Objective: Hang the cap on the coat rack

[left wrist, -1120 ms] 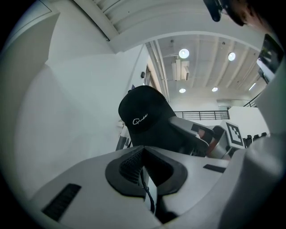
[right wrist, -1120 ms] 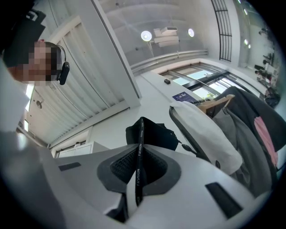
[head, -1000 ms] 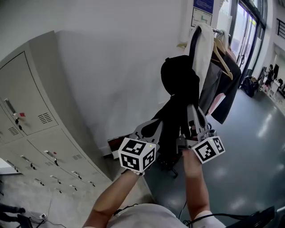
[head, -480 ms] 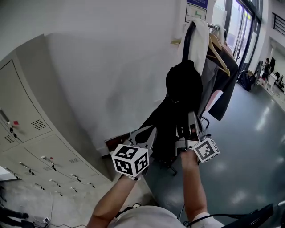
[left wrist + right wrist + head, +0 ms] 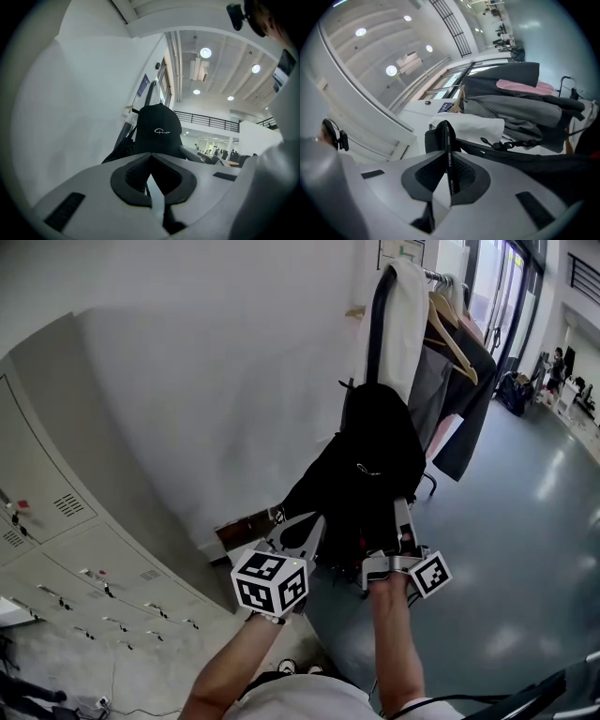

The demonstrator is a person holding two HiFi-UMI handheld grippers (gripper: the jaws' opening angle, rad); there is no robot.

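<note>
We note: R claw [image 5: 446, 157] clamps strap of black fabric cap [image 5: 158, 131]; L claw [image 5: 150, 157] closed, empty, near cap.

Cap [image 5: 158, 129] matt black cloth; floor [image 5: 525, 577] glossy smooth.

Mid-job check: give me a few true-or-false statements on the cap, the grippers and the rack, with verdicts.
1. The right gripper has its jaws shut on a black strap. True.
2. The cap is white. False: it is black with a small white logo.
3. The left gripper is open and empty. False: its jaws are shut on the cap's edge.
4. Clothes hang on the coat rack. True.
</note>
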